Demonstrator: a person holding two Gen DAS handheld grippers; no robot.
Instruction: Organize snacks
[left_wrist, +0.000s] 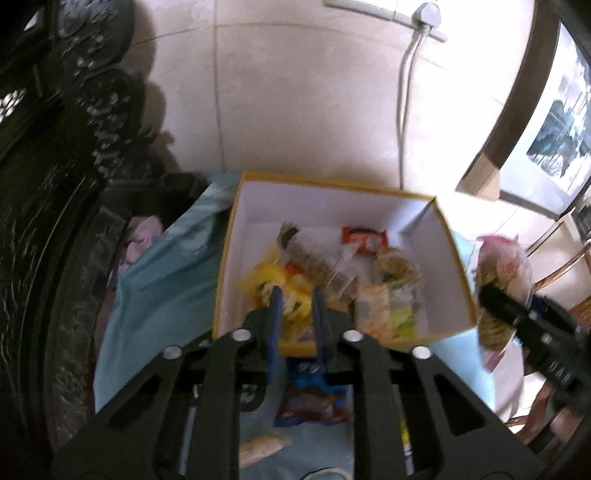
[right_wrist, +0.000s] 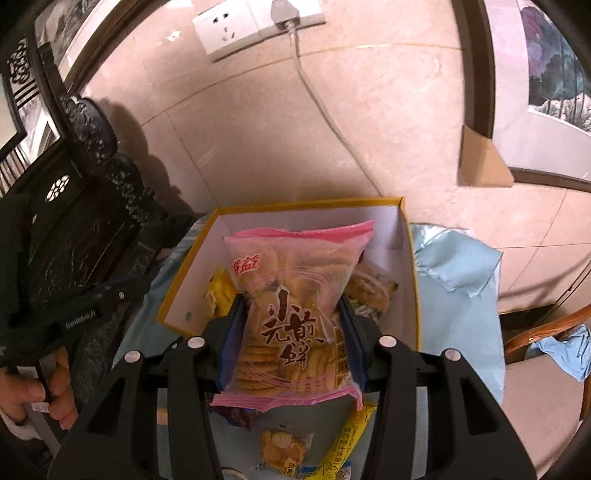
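Observation:
A yellow-rimmed box with white walls (left_wrist: 325, 206) (right_wrist: 410, 258) sits on a light blue cloth and holds several snack packs. My right gripper (right_wrist: 291, 306) is shut on a pink bag of round crackers (right_wrist: 291, 295) and holds it above the box's near part; that bag also shows in the left wrist view (left_wrist: 498, 269), just right of the box. My left gripper (left_wrist: 297, 295) is open and empty, its fingers over the box's near edge above a yellow pack (left_wrist: 273, 280). A blue-and-brown snack pack (left_wrist: 314, 398) lies on the cloth below it.
Loose snacks lie on the cloth in front of the box: a yellow stick pack (right_wrist: 347, 439), a small orange pack (right_wrist: 282, 446), a pale roll (left_wrist: 258, 445). Dark carved furniture (left_wrist: 74, 184) stands left. A wall socket and cable (right_wrist: 258, 22) are behind. A wooden chair (right_wrist: 546, 332) is right.

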